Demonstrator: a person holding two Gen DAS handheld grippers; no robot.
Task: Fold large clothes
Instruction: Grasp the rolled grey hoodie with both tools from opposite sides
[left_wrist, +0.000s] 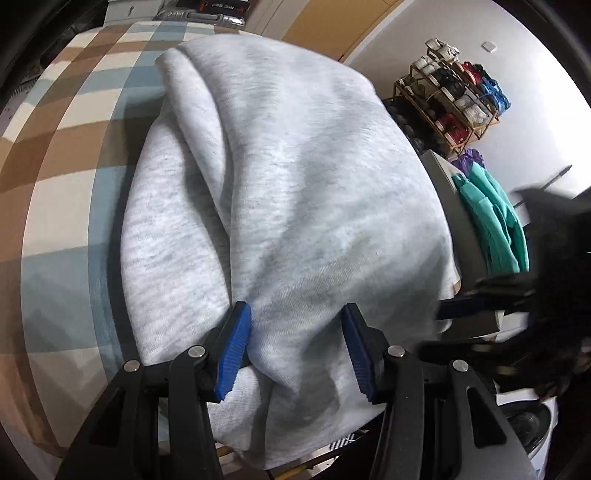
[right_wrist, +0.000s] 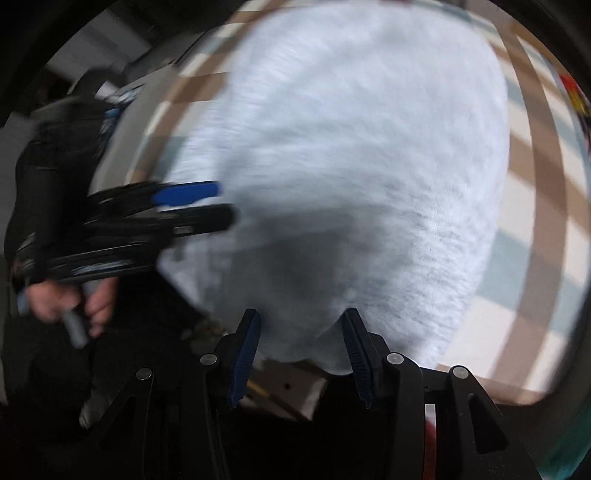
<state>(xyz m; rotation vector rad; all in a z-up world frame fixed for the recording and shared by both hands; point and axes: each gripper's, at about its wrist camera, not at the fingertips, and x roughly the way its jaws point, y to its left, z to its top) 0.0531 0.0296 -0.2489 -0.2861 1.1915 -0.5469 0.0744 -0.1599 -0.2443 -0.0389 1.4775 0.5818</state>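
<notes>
The grey sweatshirt (left_wrist: 280, 192) is lying bunched on the checked bed (left_wrist: 62, 155), with its near hem hanging off the edge toward you. Looks like you're mid-fold: one layer is already doubled over along the left side, so I'd call this the stage where you take up the near edge for the next fold.

Your left tool (left_wrist: 295, 350) has a fat ridge of the fabric pinched between its blue pads, jaws about half apart because the wad is thick, and the cloth puckers where the pads bite. Your right tool (right_wrist: 301, 354) is half open with the hem's edge sitting between the fingers, but I don't see the pads pressing on it yet. That view is smeared, so take it loosely.

Next move, I reckon: close the right tool on the hem at a spot matching the left one, then lift both evenly and carry the edge away across the bed. Get both layers in the grip, or the fold will come out crooked.

Off to the side there's a teal garment (left_wrist: 491, 225), well clear.
</notes>
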